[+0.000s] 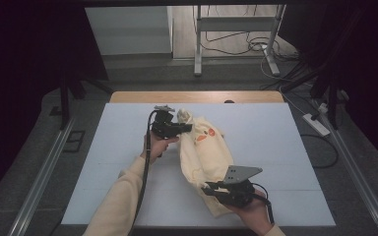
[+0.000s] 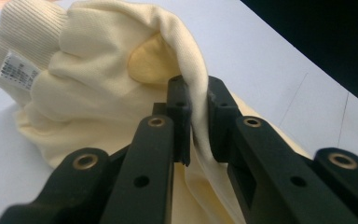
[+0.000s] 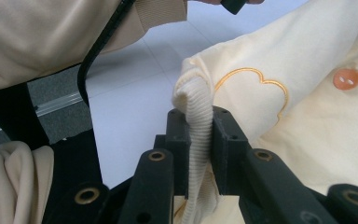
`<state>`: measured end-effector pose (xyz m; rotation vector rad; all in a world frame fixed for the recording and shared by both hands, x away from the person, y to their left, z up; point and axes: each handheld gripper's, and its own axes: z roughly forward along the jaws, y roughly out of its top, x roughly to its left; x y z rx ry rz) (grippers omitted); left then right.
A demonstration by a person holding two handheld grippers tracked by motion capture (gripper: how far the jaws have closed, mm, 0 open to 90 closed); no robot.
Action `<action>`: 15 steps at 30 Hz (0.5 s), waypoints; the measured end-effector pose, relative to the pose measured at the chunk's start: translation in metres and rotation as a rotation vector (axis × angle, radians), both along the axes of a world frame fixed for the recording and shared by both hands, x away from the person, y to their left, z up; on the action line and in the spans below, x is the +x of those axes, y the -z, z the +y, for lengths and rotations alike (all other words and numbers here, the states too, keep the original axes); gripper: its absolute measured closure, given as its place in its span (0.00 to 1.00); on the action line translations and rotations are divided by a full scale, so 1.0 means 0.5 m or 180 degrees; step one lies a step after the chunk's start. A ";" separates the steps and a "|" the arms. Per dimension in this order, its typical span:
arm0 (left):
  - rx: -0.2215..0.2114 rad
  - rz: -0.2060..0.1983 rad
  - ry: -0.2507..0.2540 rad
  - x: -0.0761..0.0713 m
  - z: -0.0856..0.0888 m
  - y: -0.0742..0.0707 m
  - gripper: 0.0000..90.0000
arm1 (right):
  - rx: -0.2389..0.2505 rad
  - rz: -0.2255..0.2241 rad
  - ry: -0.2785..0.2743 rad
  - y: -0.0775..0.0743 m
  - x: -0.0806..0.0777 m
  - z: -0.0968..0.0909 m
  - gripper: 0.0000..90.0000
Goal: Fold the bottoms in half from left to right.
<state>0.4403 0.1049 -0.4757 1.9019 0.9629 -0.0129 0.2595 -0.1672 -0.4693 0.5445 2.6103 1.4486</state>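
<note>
Cream sweatshirt (image 1: 204, 152): bunched on the white counter (image 1: 275, 142), held at both ends. Left claw (image 2: 196, 122) clamps a fabric fold; right claw (image 3: 199, 135) clamps the ribbed hem.

garment: a small pale-yellow sweatshirt (image 1: 204, 152), soft knit with ribbed trim
decoration: an orange animal face on the front (image 3: 352, 78) and a cloud outline stitched in orange (image 3: 251, 81)
label: a white printed tag (image 2: 17, 71) sewn at a ribbed edge
state: bunched and rumpled, not spread flat
pose: stretched in a long band running from far left to near right
support: a plain fold pinched at the far end, a ribbed edge (image 3: 196, 121) pinched at the near end
place: middle of the white counter (image 1: 275, 142)
</note>
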 end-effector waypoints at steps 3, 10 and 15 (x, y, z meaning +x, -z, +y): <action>-0.0007 0.0009 0.0020 0.002 -0.005 0.000 0.91 | 0.0004 0.0000 0.0033 0.000 -0.001 -0.006 0.87; -0.0009 0.0012 0.0062 0.007 -0.023 -0.002 0.91 | 0.0017 -0.0002 0.0101 0.001 -0.005 -0.017 0.87; 0.0009 0.0013 0.0100 0.013 -0.034 -0.002 0.91 | 0.0033 -0.0016 0.0169 -0.001 -0.008 -0.027 0.87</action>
